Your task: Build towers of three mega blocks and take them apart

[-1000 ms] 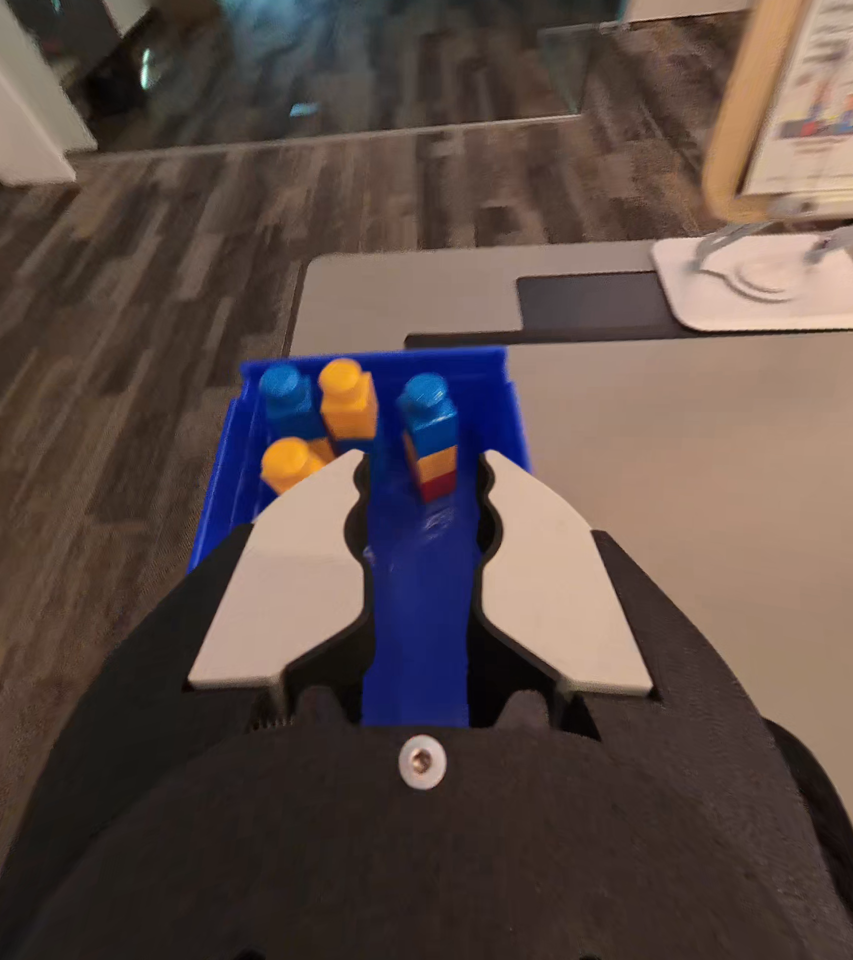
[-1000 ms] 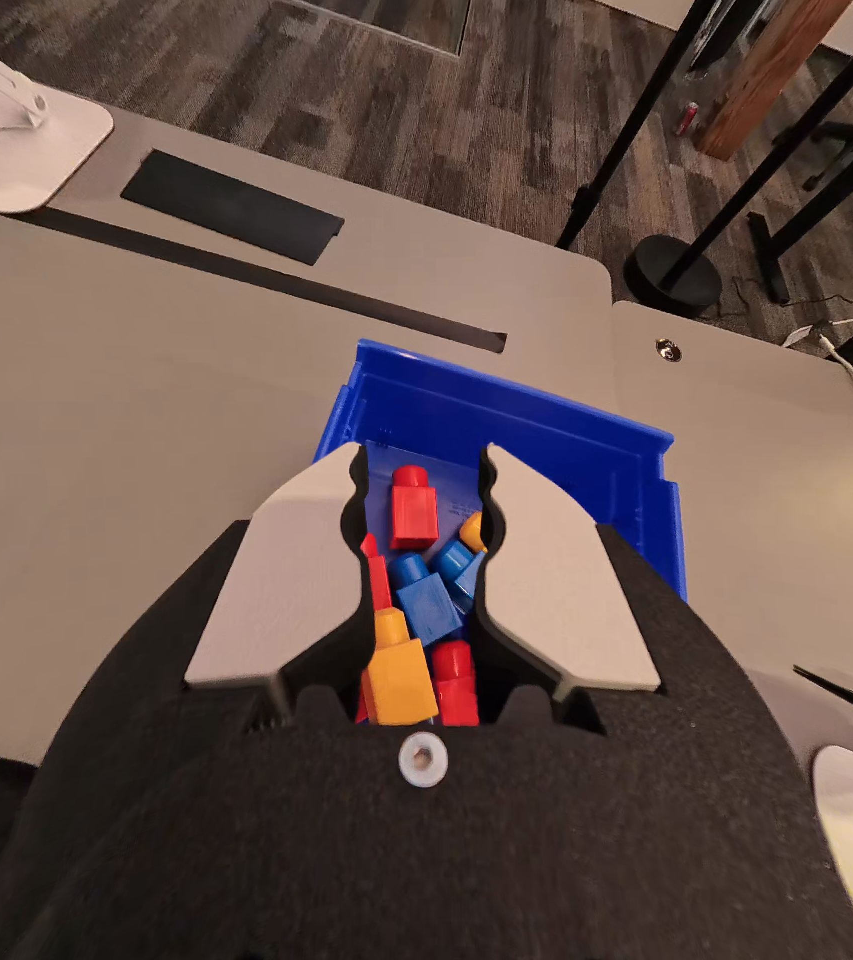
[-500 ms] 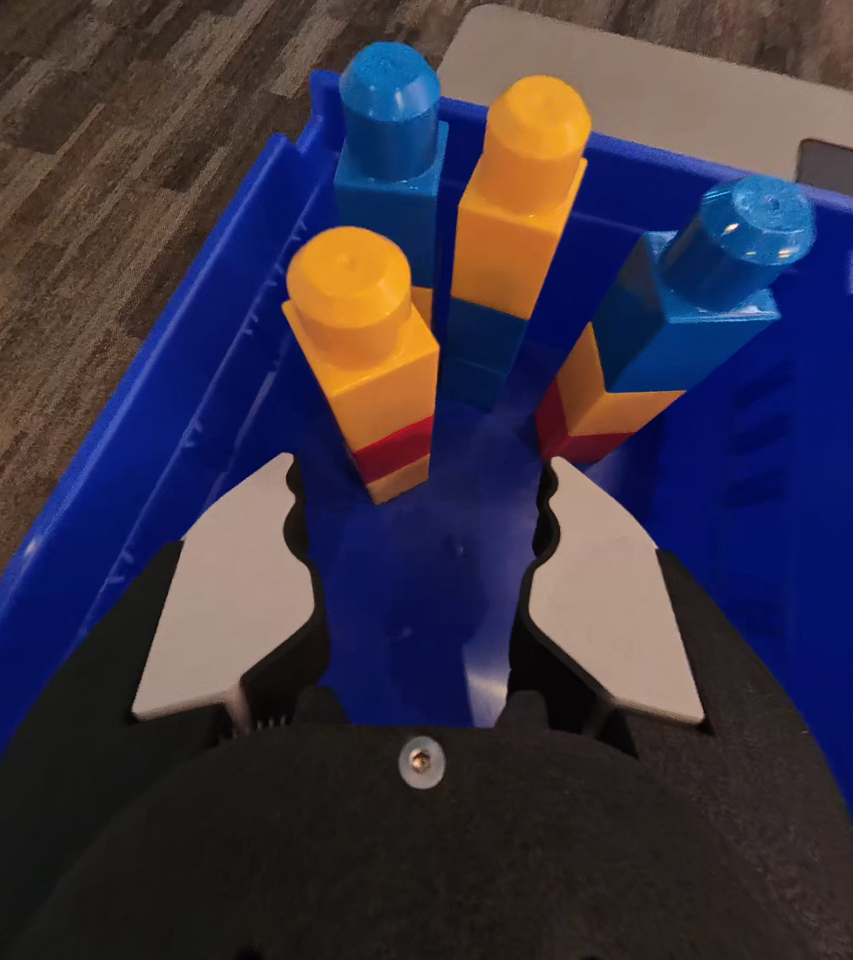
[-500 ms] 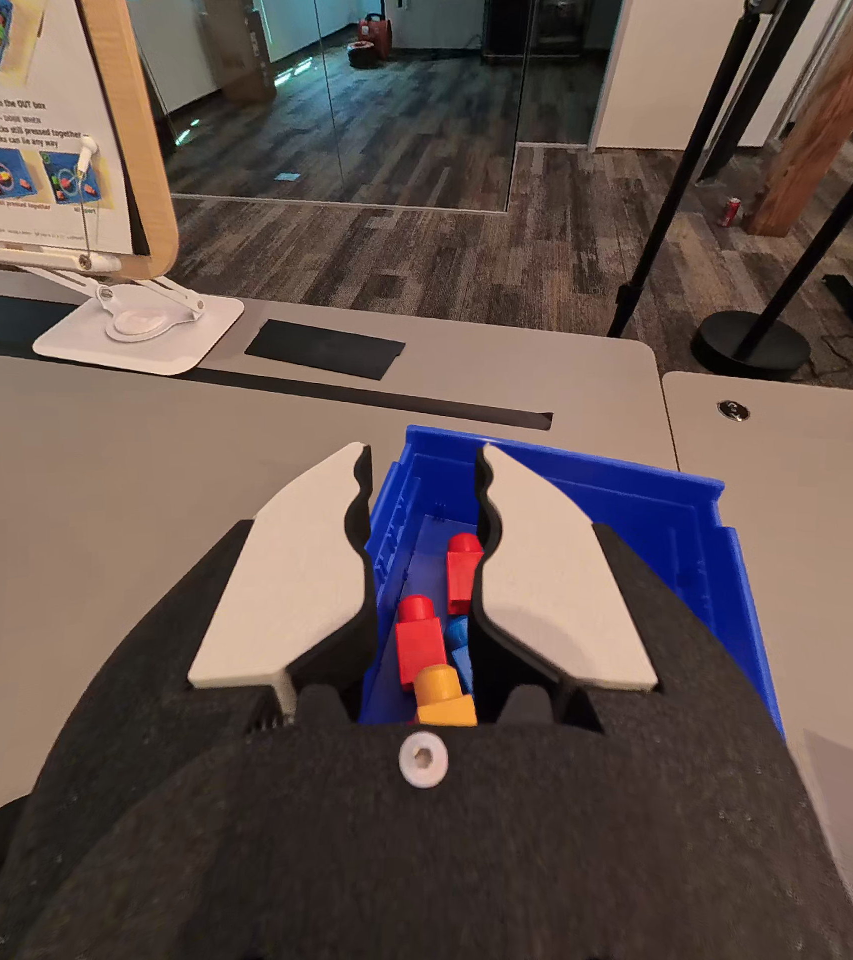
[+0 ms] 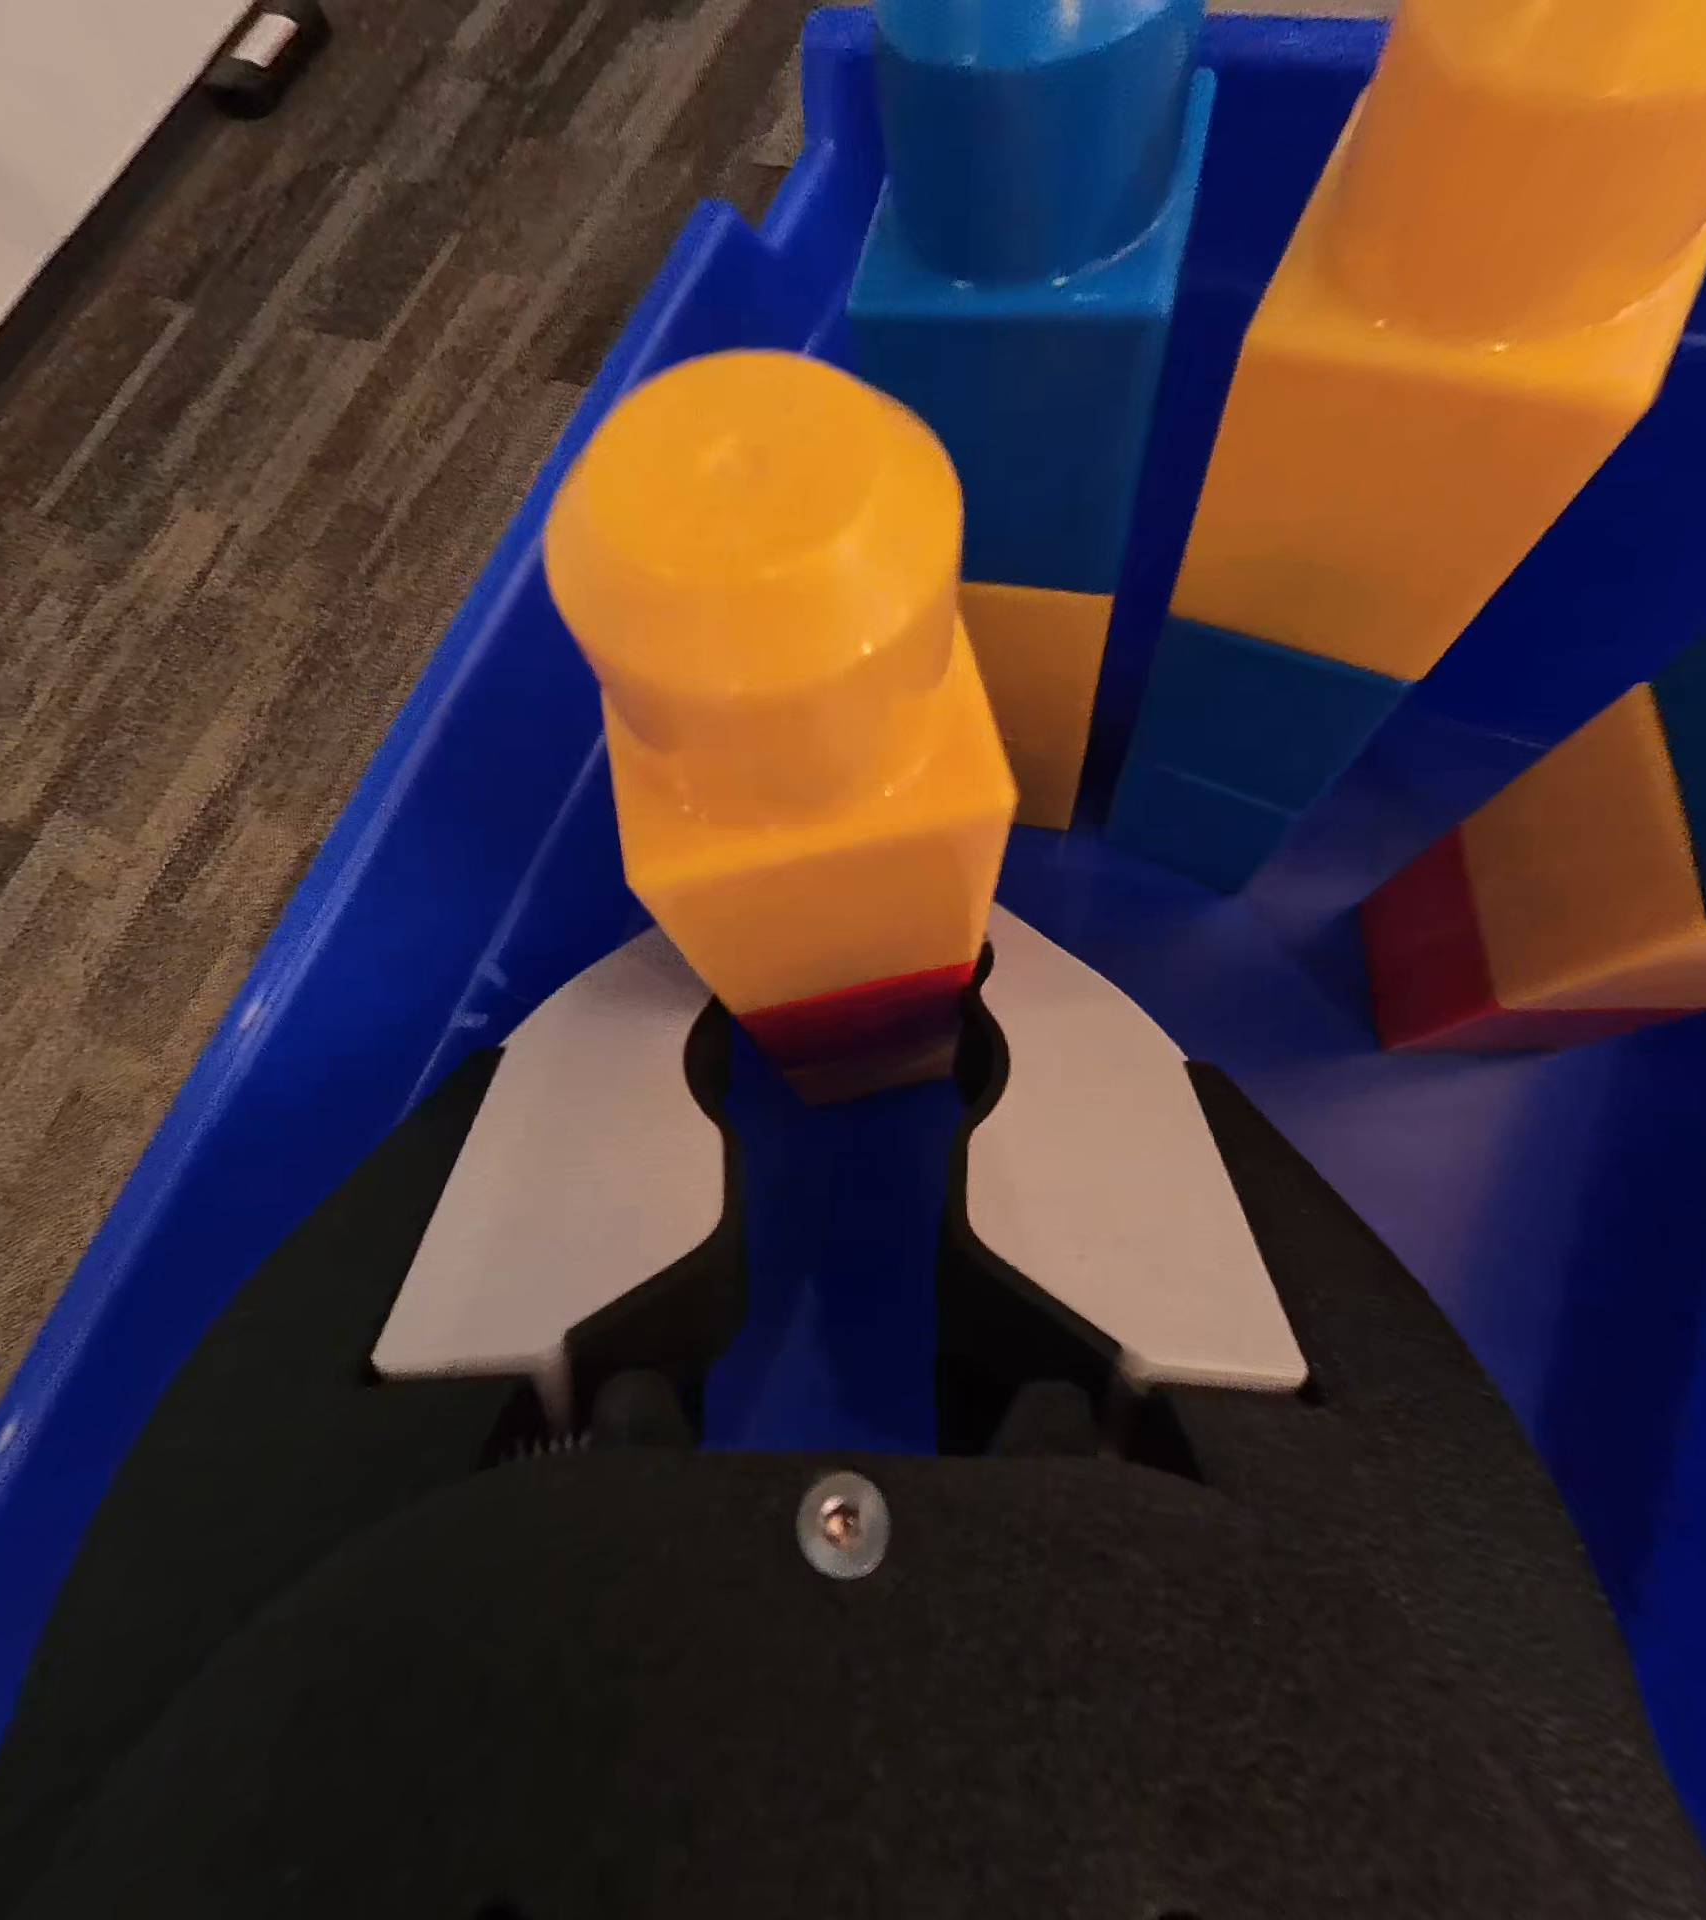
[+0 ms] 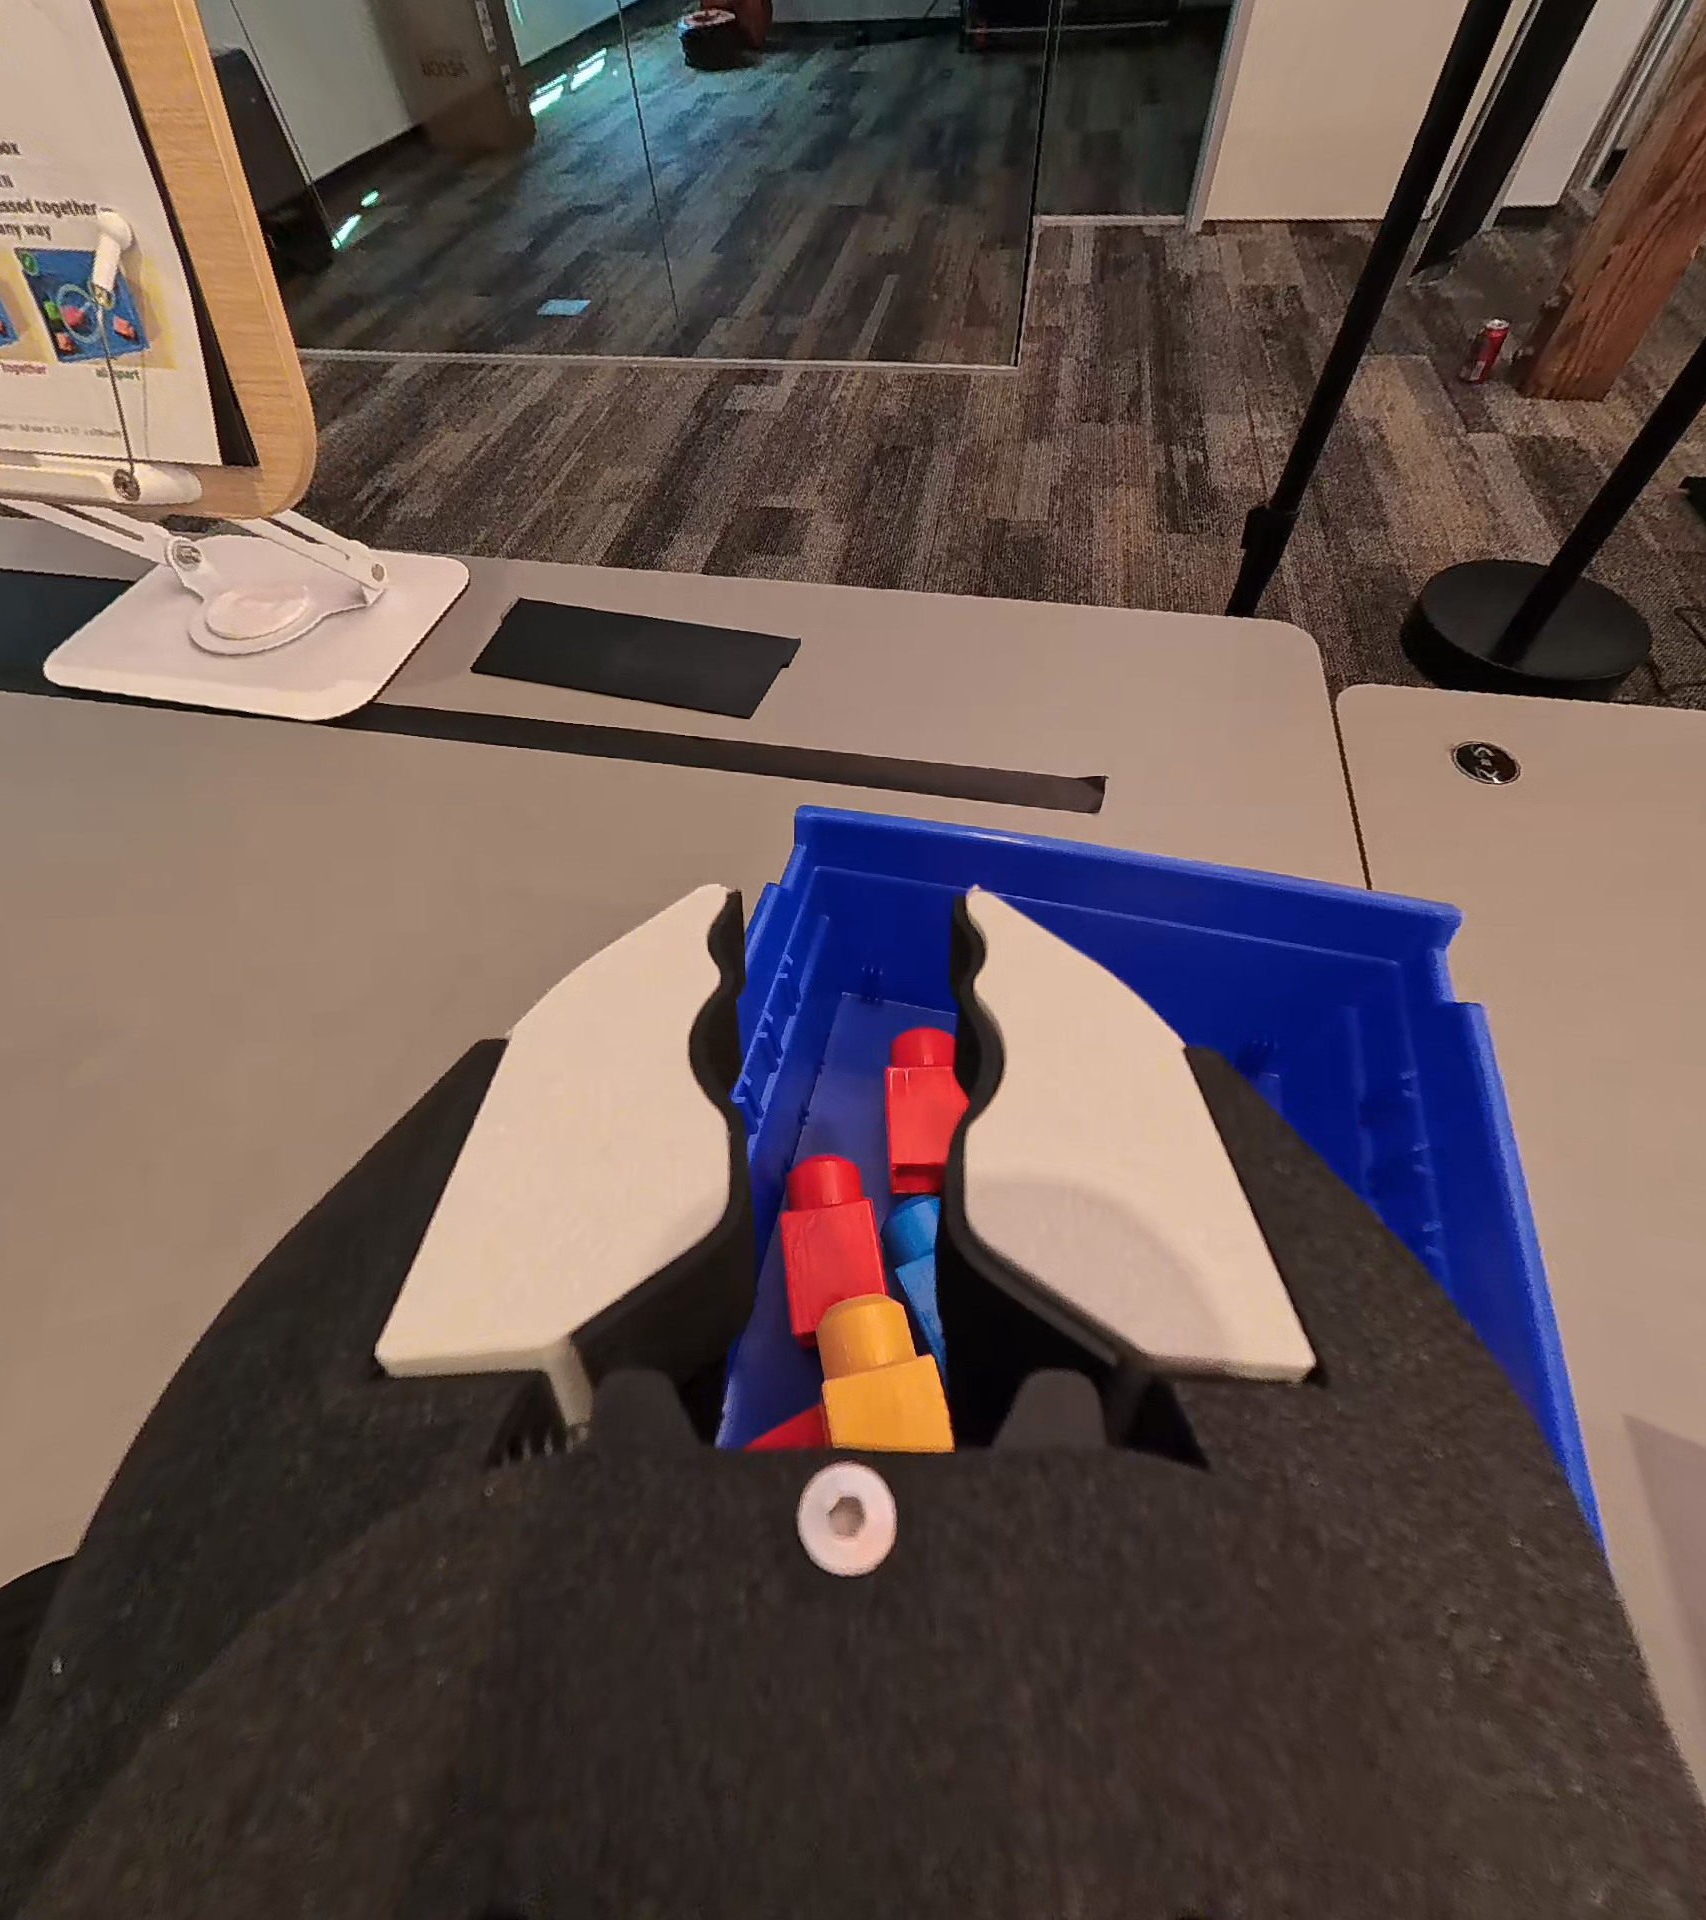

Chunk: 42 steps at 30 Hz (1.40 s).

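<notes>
Black foam body and pale grey fingers: left gripper [image 5: 849,1023], low inside a blue bin [image 5: 381,987], jaws set either side of the red middle block of the nearest tower [image 5: 797,790]; whether they already pinch it or only flank it cannot be told. That tower: yellow block on top, red below, a darker bottom block mostly hidden between the fingertips. Behind it, a blue-topped tower [image 5: 1020,343] and a yellow-topped tower [image 5: 1451,416], both upright; at the right edge a fourth tower [image 5: 1555,935] leaning. Right gripper [image 6: 844,956]: jaws parted, empty, hovering over a second blue bin [image 6: 1348,997] on the grey table [image 6: 205,935]. Contents: loose red blocks [image 6: 828,1247], a yellow block [image 6: 880,1382], a blue block [image 6: 916,1236], lying flat. Beyond, a sign stand [image 6: 236,623]. Handling, by judgement: hollow hard plastic, light, stiff, glossy and rather slippery; best taken on flat opposite sides of a block, not the round stud; studs likely hold by friction, so each block wants its own grip to pull apart.
</notes>
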{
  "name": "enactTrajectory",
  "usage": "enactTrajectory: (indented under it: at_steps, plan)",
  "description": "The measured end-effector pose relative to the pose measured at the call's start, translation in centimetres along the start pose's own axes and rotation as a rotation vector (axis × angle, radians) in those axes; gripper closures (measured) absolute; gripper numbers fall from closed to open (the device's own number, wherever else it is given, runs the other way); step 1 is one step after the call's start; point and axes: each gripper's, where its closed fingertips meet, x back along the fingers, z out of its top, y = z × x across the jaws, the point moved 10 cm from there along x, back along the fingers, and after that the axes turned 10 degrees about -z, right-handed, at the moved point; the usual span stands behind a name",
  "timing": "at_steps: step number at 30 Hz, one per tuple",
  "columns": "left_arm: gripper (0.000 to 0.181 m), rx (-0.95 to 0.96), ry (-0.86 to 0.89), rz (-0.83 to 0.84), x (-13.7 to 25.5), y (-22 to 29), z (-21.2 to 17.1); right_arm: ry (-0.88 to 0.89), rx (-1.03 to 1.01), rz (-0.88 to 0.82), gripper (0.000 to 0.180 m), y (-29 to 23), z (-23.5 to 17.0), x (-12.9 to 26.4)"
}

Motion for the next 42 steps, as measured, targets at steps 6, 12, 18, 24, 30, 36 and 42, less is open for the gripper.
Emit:
enactTrajectory:
  at_steps: [6,12,18,24,30,36,42]
  plan:
    - [0.141,-0.011,0.124,-0.070,3.1,-0.9,-0.2,-0.022,0.018,-0.005,0.143,-0.2,0.0,-0.2]
    - [0.142,-0.091,0.438,-0.271,14.3,1.5,4.2,0.020,0.046,0.019,0.143,-1.7,1.4,0.1]
    - [0.142,-0.224,0.560,-1.045,23.6,13.3,8.0,0.117,0.183,0.260,0.142,-8.6,5.1,0.4]
    - [0.143,-0.392,0.442,-1.594,26.2,25.6,7.7,0.292,0.412,0.872,0.133,-21.7,8.0,2.3]
    - [0.143,-0.506,0.363,-1.820,27.4,33.7,6.8,0.316,0.328,1.249,0.120,-31.1,8.3,3.9]
    - [0.143,-0.569,0.369,-1.907,27.9,36.8,6.1,0.163,0.216,1.311,0.110,-33.7,7.5,2.1]
    - [0.144,-0.478,0.384,-1.972,26.6,37.7,5.6,0.112,0.220,1.385,0.143,-34.0,7.1,1.7]
